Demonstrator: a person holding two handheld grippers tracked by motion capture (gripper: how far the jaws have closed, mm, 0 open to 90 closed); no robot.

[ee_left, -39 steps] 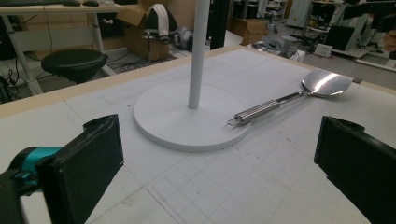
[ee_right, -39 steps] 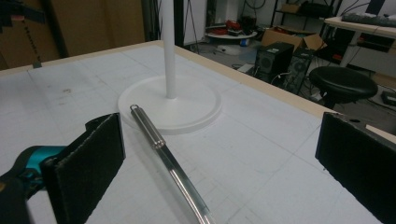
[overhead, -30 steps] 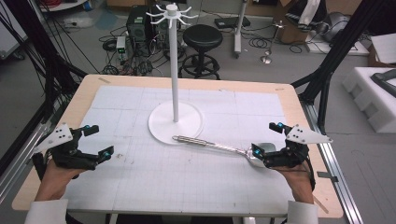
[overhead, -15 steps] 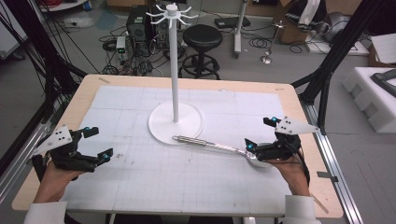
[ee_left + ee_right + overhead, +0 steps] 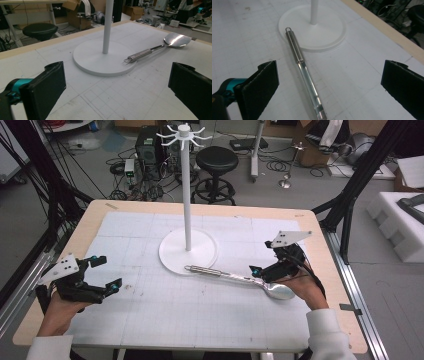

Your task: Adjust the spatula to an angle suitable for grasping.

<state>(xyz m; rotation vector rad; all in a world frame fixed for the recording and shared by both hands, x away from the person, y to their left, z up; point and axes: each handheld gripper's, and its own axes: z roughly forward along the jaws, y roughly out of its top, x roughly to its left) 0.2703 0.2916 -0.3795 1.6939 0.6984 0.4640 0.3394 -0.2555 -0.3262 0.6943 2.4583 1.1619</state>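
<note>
Long polished steel spoon [image 5: 240, 279] flat on the white gridded mat [image 5: 150, 310], loop end of the ribbed handle resting on the rim of the round white stand base [image 5: 188, 251], shiny bowl toward the table's right edge. Seen from the left gripper view [image 5: 150, 51], handle tip just overlapping the base, bowl bright with reflected light farther off.

Right gripper [image 5: 264, 270] low over the spoon, just above the neck near the bowl, black jaws wide apart with nothing between the pads; in the right gripper view the shaft [image 5: 304, 72] running up between the two jaws toward the base, neither pad touching it.

Left gripper [image 5: 97, 287] near the left side of the table, well apart from the spoon, jaws likewise spread wide and empty, aimed toward the stand.

Thin white pole [image 5: 186, 190] upright from the middle of the base, hooked arms at its top. Light wooden tabletop [image 5: 90, 220] showing around the mat.
</note>
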